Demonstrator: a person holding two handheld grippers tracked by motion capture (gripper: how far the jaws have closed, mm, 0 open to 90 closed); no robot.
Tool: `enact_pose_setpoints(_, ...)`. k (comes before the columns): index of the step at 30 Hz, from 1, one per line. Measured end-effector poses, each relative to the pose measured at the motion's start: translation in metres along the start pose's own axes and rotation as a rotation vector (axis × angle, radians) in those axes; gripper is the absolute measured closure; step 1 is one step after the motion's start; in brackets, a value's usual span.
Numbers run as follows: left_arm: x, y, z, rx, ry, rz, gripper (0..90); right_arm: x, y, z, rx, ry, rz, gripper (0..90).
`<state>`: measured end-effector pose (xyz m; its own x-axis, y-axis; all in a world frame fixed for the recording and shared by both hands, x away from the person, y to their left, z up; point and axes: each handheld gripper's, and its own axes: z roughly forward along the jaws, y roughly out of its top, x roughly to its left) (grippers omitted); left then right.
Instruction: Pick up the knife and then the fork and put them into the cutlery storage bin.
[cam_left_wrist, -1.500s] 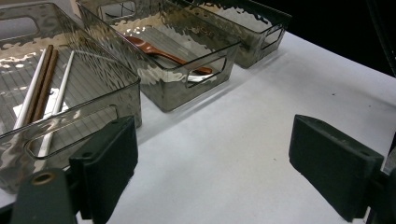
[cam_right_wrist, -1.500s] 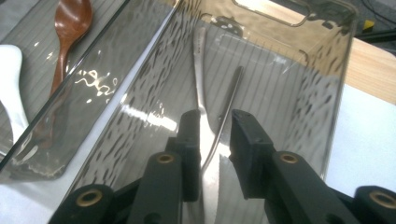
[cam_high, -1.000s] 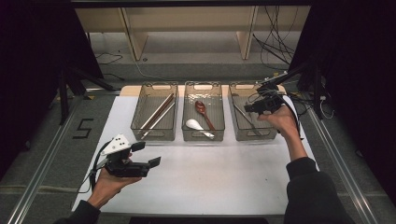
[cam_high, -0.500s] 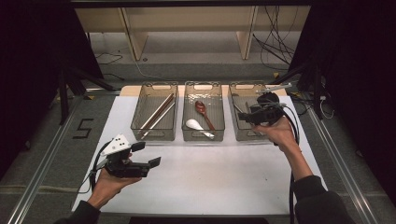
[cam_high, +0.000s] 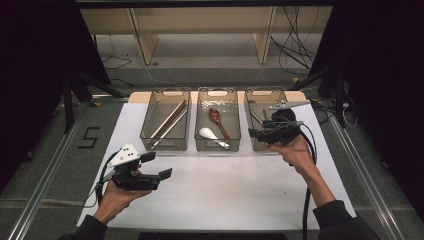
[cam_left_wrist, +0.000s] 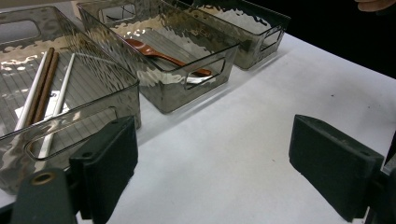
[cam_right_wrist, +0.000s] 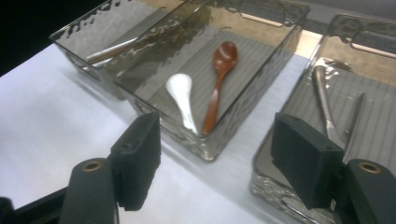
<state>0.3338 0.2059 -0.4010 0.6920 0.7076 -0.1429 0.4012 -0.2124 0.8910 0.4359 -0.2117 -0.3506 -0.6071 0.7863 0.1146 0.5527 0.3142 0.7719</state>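
Three clear grey bins stand in a row on the white table (cam_high: 225, 190). The left bin (cam_high: 165, 146) holds chopsticks (cam_high: 169, 120). In the middle bin (cam_high: 218, 148) lie a red-brown spoon (cam_high: 218, 120) and a white spoon (cam_high: 209, 134). Metal cutlery (cam_right_wrist: 323, 95) lies in the right bin (cam_high: 260, 93). My right gripper (cam_high: 256, 133) hovers over that bin's near end and points left. Its jaws have just been opening and stand wide, with nothing between them (cam_right_wrist: 217, 154). My left gripper (cam_high: 157, 165) is held above the table's near left, open and empty (cam_left_wrist: 212, 154).
A shelf unit (cam_high: 200, 30) and loose cables (cam_high: 295, 45) lie beyond the table's far edge. A "5" mark (cam_high: 90, 137) is on the floor at the left. Bare white table stretches between the bins and the near edge.
My right gripper has drawn back from over the right bin towards its near end, slightly leftward, and its jaws stand wider. The left gripper has kept still.
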Motion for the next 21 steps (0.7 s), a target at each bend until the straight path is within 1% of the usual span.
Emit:
enact_pose_setpoints(5, 0.000, 0.000, 0.000, -0.002, -0.001, -0.002, 15.0, 0.006, -0.005, -0.001, -0.017, 0.025, 0.011, 31.5)
enact_pose_setpoints(7, 0.000, 0.000, 0.000, -0.002, -0.001, -0.003, 15.0, 0.009, -0.008, -0.002, -0.023, 0.029, 0.007, 30.7)
enact_pose_setpoints(10, 0.000, 0.000, -0.001, -0.003, -0.001, -0.003, 14.9, 0.014, -0.013, -0.002, -0.029, 0.049, 0.006, 29.2)
enact_pose_setpoints(16, 0.000, 0.000, -0.001, -0.002, -0.003, -0.003, 14.9, 0.022, -0.024, -0.006, -0.059, 0.083, 0.002, 28.6)
enact_pose_setpoints(18, 0.000, 0.000, -0.001, -0.001, -0.007, -0.008, 14.9, 0.024, -0.026, -0.008, -0.073, 0.084, 0.003, 28.5)
enact_pose_setpoints(21, 0.001, 0.000, -0.001, -0.005, -0.015, -0.019, 15.0, 0.027, -0.031, -0.011, -0.087, 0.099, 0.013, 27.9)
